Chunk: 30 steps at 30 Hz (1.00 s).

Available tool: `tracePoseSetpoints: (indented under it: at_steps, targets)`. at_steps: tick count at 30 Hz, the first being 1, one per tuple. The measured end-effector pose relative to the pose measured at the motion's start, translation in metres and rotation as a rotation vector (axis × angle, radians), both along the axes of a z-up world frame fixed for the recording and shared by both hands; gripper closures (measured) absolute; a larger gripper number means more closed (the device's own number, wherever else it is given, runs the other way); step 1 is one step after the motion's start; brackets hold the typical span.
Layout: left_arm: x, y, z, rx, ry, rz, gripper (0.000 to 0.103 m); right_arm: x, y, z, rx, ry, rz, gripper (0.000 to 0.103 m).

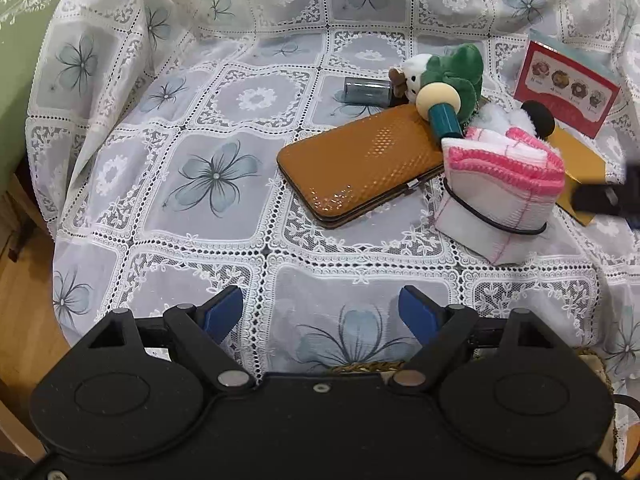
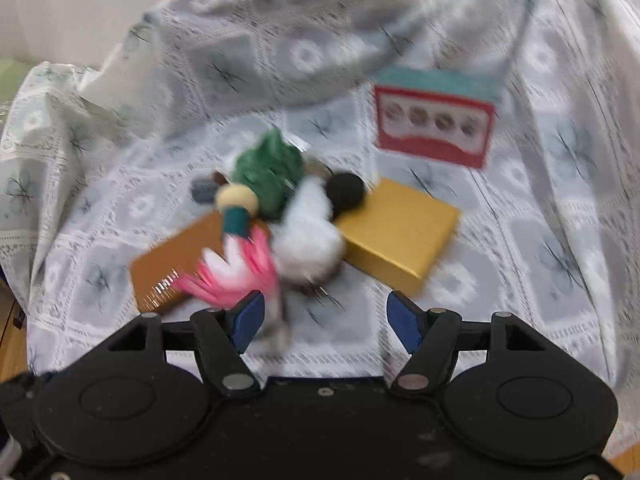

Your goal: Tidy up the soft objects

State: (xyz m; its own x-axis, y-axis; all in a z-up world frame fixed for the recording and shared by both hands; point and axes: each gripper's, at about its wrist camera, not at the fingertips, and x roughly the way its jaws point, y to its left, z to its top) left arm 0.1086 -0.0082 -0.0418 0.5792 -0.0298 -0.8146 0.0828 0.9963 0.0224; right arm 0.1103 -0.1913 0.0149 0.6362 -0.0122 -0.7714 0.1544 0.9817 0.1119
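Observation:
A folded white cloth with pink edging [image 1: 502, 188], bound by a black elastic, sits on the lace-covered surface; it also shows blurred in the right wrist view [image 2: 236, 276]. Behind it lie a white fluffy plush with a black ear [image 1: 516, 118] [image 2: 310, 236] and a green and white plush toy [image 1: 448, 70] [image 2: 268, 170]. My left gripper [image 1: 322, 314] is open and empty, well short of the pile. My right gripper [image 2: 324, 318] is open and empty, its left finger close to the pink cloth. The right wrist view is motion-blurred.
An orange hard case [image 1: 360, 166] [image 2: 176, 264], a teal-handled tool with a cream ball head [image 1: 438, 104], a grey cylinder [image 1: 366, 91], a gold box [image 2: 396, 234] and a red printed box [image 1: 566, 88] [image 2: 434, 124] lie around the pile. A woven basket rim [image 1: 360, 367] shows by the left gripper.

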Motion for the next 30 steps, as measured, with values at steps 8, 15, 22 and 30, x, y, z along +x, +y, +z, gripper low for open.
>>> tracePoseSetpoints:
  at_steps: [8, 15, 22, 30]
  targets:
    - [-0.002, 0.022, 0.002, -0.02, -0.018, 0.023, 0.022, 0.023, 0.015, -0.007, -0.023, 0.058, -0.064, 0.037]
    - [-0.005, 0.032, 0.002, -0.048, -0.011, 0.037, 0.022, 0.026, 0.053, -0.011, 0.006, 0.034, 0.077, 0.037]
    - [-0.006, 0.038, -0.002, -0.059, 0.012, 0.061, 0.022, 0.029, 0.086, -0.003, -0.006, -0.046, 0.237, 0.033]
    - [-0.009, 0.032, -0.004, -0.064, 0.018, 0.055, 0.022, 0.031, 0.096, 0.001, 0.233, -0.009, 0.395, 0.035]
